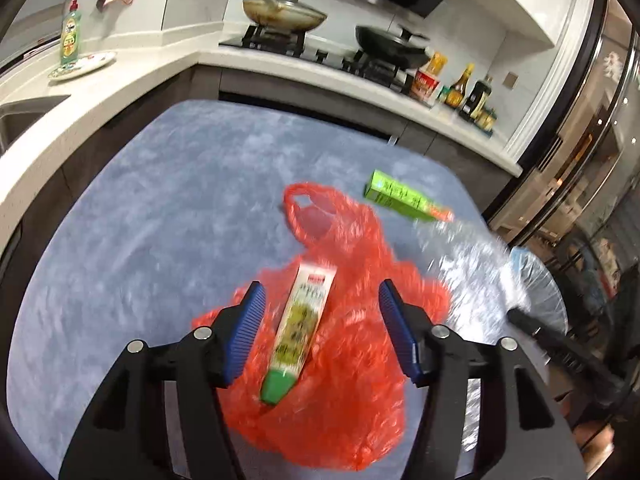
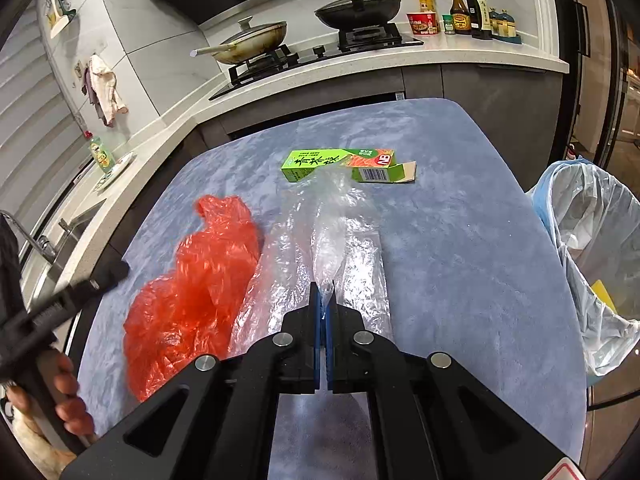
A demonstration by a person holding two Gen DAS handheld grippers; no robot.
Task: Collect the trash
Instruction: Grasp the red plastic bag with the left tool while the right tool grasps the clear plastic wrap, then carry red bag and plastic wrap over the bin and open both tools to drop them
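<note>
Clear plastic bag (image 2: 332,216) is being pinched by your right gripper (image 2: 323,300); left gripper (image 1: 320,320), spread wide, is hovering over the tube (image 1: 302,320) on the red bag (image 1: 340,360). Green carton (image 2: 344,165) lying at 12 o'clock, lined bin (image 2: 592,264) at 3 o'clock: nothing on the table binned yet.

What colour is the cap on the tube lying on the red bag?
Green, on the white tube's cap; clearest in the left wrist view.

Both wrist views look down close over the blue table (image 1: 120,220), sharing the red bag (image 2: 192,292).
</note>
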